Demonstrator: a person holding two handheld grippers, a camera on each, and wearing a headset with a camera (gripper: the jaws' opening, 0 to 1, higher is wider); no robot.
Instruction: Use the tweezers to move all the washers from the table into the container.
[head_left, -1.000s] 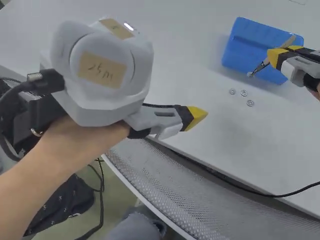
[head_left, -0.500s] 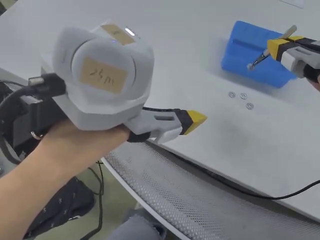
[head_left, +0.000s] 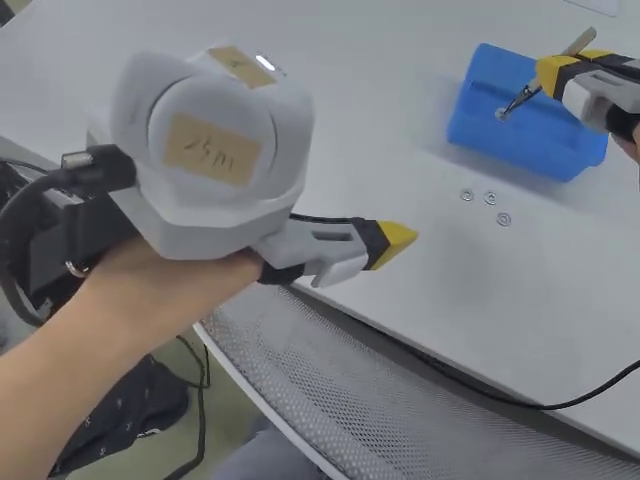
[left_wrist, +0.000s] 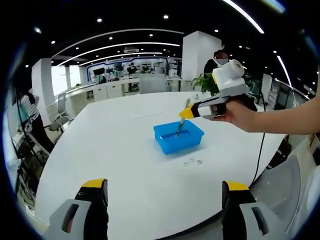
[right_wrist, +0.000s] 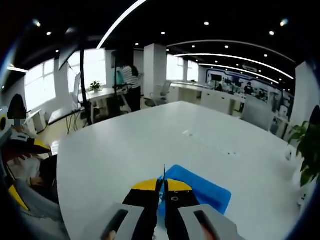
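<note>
While the right gripper (head_left: 558, 75) clamps the tweezers (head_left: 518, 101), their tips dip into the blue container (head_left: 530, 155). Three washers (head_left: 489, 199) lie on the table (head_left: 400, 100) beside its near wall, apart from both grippers; the left gripper (head_left: 392, 240) gapes wide.

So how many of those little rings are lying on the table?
3. Two washers sit side by side before the blue container; a third lies nearer the camera. Others may be hidden inside it.
</note>
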